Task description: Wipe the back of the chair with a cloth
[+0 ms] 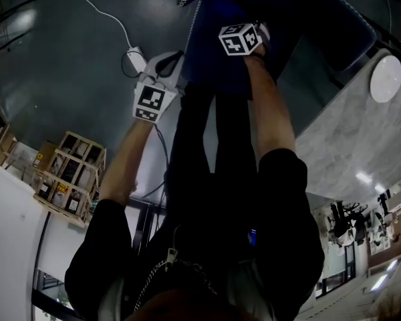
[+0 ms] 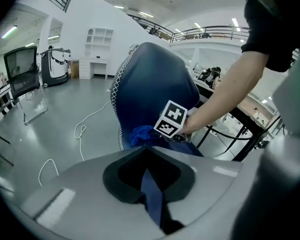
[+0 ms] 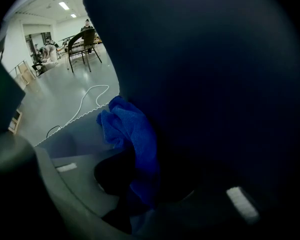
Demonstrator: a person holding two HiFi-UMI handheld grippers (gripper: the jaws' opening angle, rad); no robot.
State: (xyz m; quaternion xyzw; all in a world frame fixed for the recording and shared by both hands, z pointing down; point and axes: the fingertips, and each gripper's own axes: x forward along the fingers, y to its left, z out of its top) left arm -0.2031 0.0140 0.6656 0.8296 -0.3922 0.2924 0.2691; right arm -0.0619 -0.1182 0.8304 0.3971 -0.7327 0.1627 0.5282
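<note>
The dark blue chair shows its back with white zigzag stitching; it fills most of the right gripper view. My right gripper is shut on a bright blue cloth, which lies against the chair's back. From the left gripper view, the cloth bunches just under the right gripper's marker cube. My left gripper hangs left of the chair and a little short of it. Its jaws stand together with only a thin slit, and nothing is held.
A white cable snakes over the grey floor left of the chair. Wooden crates stand at the left. A marble tabletop with a round white disc lies to the right, on black legs.
</note>
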